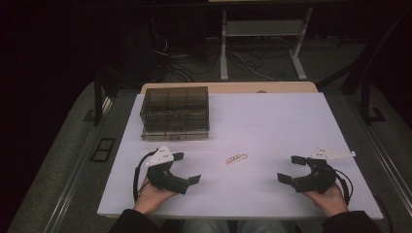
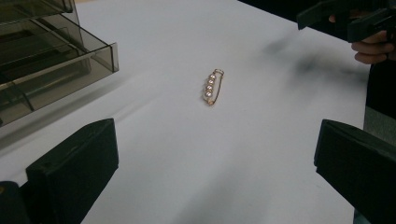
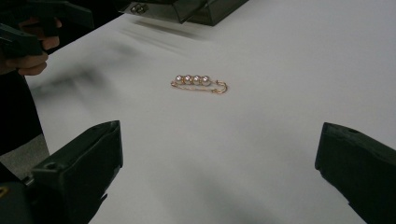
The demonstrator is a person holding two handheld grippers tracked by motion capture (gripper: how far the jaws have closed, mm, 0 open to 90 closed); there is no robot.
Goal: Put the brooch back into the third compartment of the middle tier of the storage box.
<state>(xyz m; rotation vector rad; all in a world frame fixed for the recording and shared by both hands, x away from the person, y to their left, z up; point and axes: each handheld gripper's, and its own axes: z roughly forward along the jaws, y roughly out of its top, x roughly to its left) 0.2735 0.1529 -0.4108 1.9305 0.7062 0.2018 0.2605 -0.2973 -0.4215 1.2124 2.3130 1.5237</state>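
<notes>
the fingers (image 2: 70, 172) of the left gripper (image 1: 185, 168) are spread wide with nothing between them, and the fingers (image 3: 74, 172) of the right gripper (image 1: 292, 170) stand spread the same way, also empty. both rest low at the near edge of the white tabletop (image 1: 272, 121), one at about 8 o'clock and the other at about 4 o'clock from the table's middle.

the thing in play is the pearl pin (image 1: 236, 158), a thin gold safety-pin bar carrying four small pearls. it lies flat on the bare tabletop between the two grippers, a little toward 6 o'clock of centre and well apart from both. in the left gripper view the pearl pin (image 2: 212, 87) sits straight ahead of the open fingers; in the right gripper view it (image 3: 198, 83) lies crosswise.

judging from this, the step is an approach and pick. the pin is flat and slim, so the fingers likely need to come down almost to the surface and close across the narrow width, over the pearls rather than the bare wire, where there is more to bite on. closing along its length risks it skidding or flipping. the right gripper already faces it broadside, which looks the easier line.

at about 11 o'clock stands a smoked clear drawer box (image 1: 176, 112) with several compartments, a probable destination; i cannot tell whether any drawer is open. nothing stands between either gripper and the pin. beyond the tabletop, a desk frame and cables (image 1: 252, 63) sit on the floor, out of the way.
</notes>
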